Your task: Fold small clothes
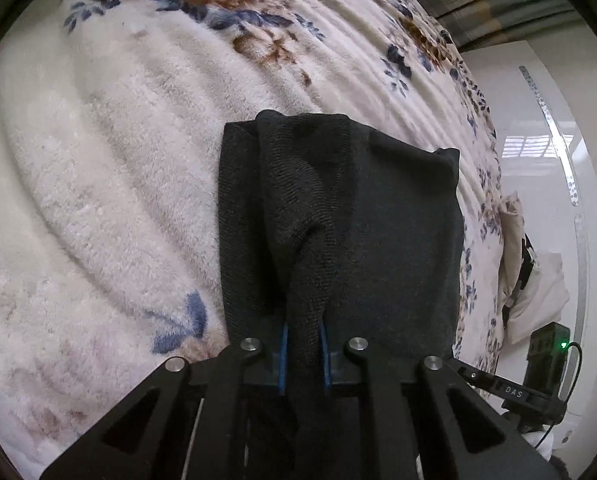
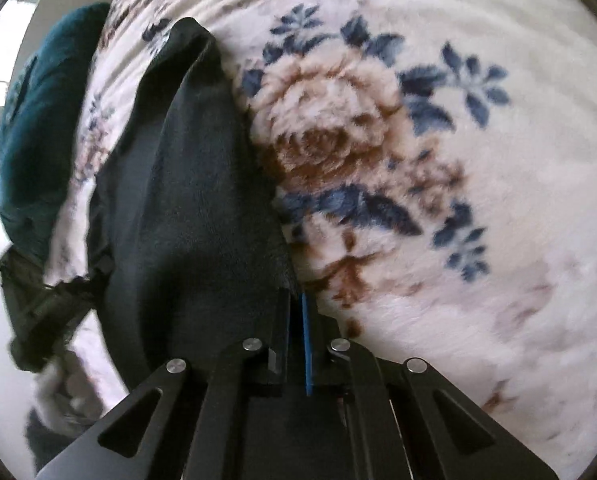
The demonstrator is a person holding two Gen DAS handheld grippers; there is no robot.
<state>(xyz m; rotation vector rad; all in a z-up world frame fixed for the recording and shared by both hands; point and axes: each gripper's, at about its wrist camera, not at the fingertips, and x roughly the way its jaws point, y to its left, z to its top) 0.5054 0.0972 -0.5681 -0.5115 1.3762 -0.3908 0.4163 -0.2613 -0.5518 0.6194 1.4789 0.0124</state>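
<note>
My left gripper (image 1: 303, 344) is pinching a bunched ridge of the small black knit garment (image 1: 338, 216), which is draping over the cream floral fleece blanket (image 1: 110, 184). My right gripper (image 2: 297, 336) is clamping the same dark cloth's edge.

Tips of left tongs (image 1: 304, 344) — buried in black garment (image 1: 378, 240) — right view's left side blurred.

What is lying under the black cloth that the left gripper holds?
Under the black cloth lies the cream floral blanket, visible all around it. The left gripper pinches a bunched fold of the cloth. What the cloth itself covers cannot be seen.
</note>
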